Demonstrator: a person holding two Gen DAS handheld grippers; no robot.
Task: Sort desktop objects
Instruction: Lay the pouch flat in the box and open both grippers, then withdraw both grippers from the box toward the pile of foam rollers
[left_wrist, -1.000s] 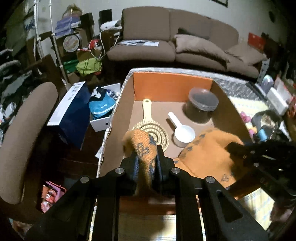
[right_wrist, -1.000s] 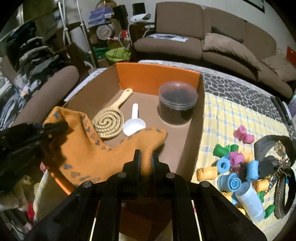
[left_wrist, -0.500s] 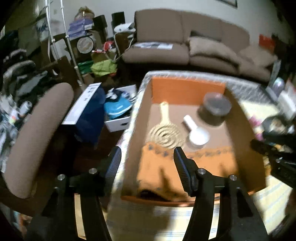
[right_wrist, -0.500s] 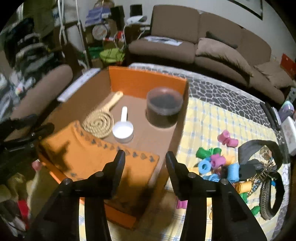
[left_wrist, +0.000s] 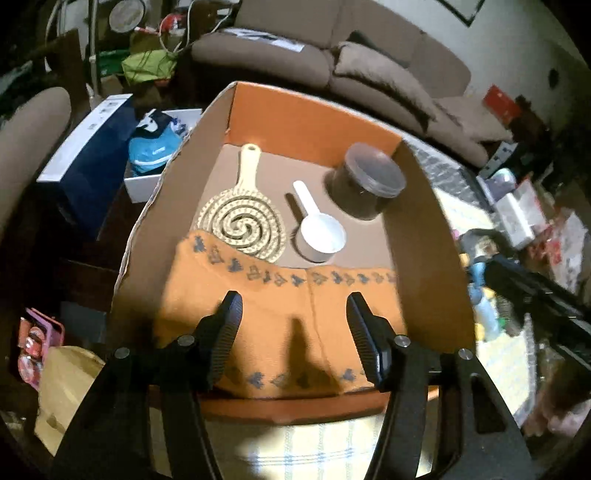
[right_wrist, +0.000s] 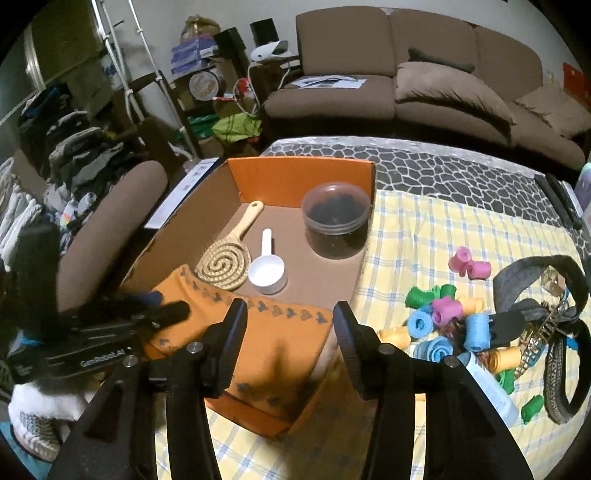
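Note:
An orange cloth with a blue pattern lies flat in the near end of the open cardboard box. It partly covers the spiral hairbrush. A white scoop and a lidded dark jar sit farther back. My left gripper hangs open just above the cloth, holding nothing. In the right wrist view my right gripper is above the cloth at the box's near right corner. Its jaws are opening with nothing between them. The left gripper shows at the left.
Coloured hair rollers, a white bottle and a dark belt lie on the checked tablecloth right of the box. A brown chair stands left of the table. A sofa is behind.
Both grippers let go of the orange cloth and opened. The cloth dropped from hanging between them to lying flat in the box. Both grippers drew back a little.

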